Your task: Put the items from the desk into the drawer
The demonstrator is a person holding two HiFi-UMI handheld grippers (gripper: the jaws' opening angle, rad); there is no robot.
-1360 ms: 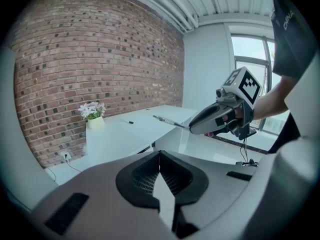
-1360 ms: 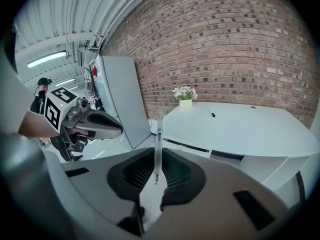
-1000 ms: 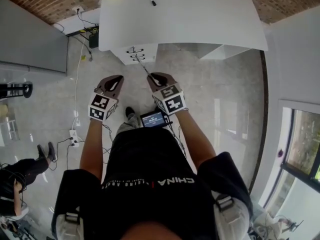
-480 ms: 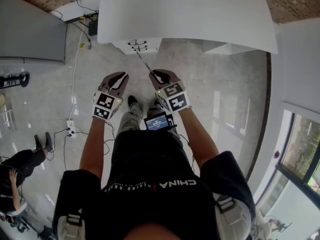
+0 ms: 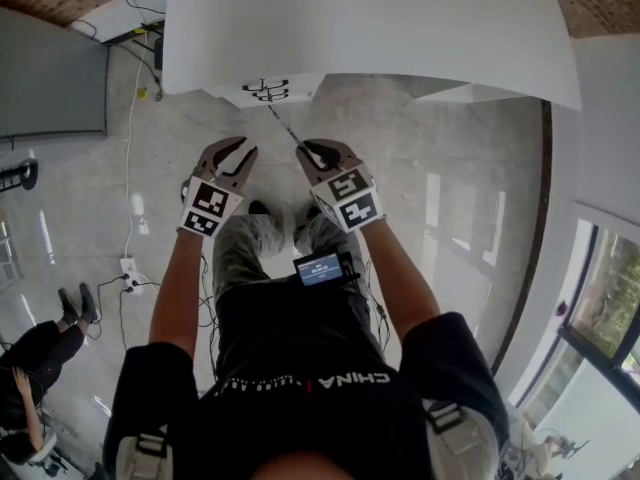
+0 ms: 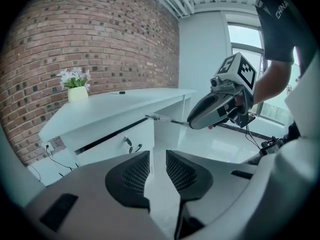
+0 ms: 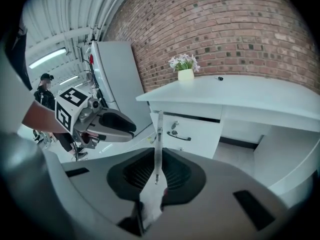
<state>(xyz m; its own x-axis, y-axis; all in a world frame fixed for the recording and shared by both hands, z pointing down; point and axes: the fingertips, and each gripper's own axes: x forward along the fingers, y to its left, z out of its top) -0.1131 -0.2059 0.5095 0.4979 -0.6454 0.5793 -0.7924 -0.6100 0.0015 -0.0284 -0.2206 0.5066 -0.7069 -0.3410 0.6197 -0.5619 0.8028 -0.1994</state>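
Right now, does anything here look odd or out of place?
Nothing looks spilled or broken. The one odd sight is the right gripper, which pinches a thin pen by one end, so the pen juts far out toward the drawers. The left gripper is open and empty.

You work in bright, even daylight. It pours through the window (image 5: 600, 308) at your right and, in the left gripper view, burns that window (image 6: 245, 44) to near white. The glossy floor (image 5: 440, 218) throws back pale glare patches, and the white desk (image 5: 370, 18) looks almost washed out, with only soft shadow beneath it. A ceiling strip light (image 7: 47, 56) glows in the right gripper view. Both gripper views bend hard at the edges, curving the brick wall (image 6: 75, 39), with dark corners. Close to the lens the pen (image 7: 158, 144) goes soft.
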